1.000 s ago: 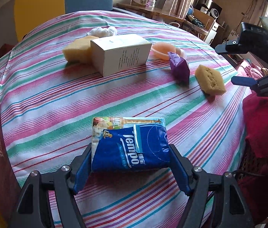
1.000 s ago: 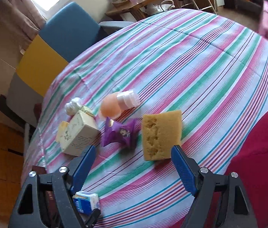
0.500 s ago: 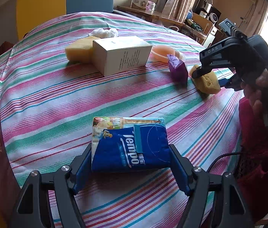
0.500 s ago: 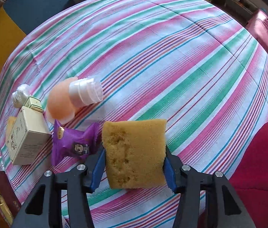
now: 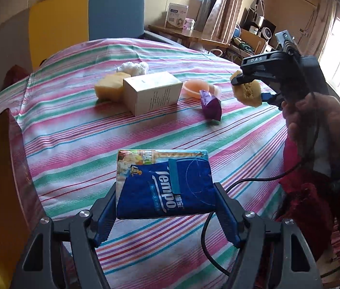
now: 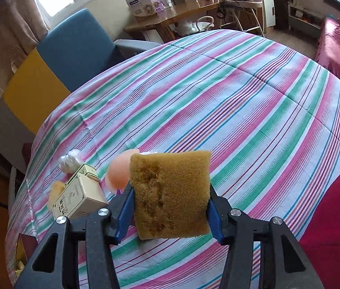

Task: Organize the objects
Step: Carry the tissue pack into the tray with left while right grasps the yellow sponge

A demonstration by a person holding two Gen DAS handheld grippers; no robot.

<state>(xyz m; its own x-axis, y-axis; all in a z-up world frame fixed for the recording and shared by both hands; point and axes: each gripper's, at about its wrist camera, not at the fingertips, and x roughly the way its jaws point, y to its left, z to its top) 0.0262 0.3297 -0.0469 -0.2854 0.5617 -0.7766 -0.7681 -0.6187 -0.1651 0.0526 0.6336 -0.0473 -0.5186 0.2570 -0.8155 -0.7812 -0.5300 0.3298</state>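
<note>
1. Sponge [image 6: 170,195] sits between the pads of the right gripper [image 6: 170,207], lifted above the striped cloth [image 6: 242,110]. The jaws have just been closing, and now they press on both of its sides. The material is soft, so it may bend and slide out if the person swings it fast.

2. Tissue pack [image 5: 164,184] is clamped by the left gripper [image 5: 165,207] with the fingers set wide, and it appears to be off the cloth too. The wrapper looks smooth and only the near end is gripped; a tilt could let it slip down.

3. Purple packet [image 5: 210,104], the box [image 5: 152,91] and the pink item [image 5: 197,88] lie near together under the path of the sponge. A low pass of the right gripper could knock them or push them apart.

4. Cable [image 5: 218,228] hangs just beside the left gripper. It may catch on a finger when the two hands come near each other.

5. A second sponge [image 5: 109,88] touches the box, with white wrap [image 5: 133,67] behind; taking one may drag the other.
</note>
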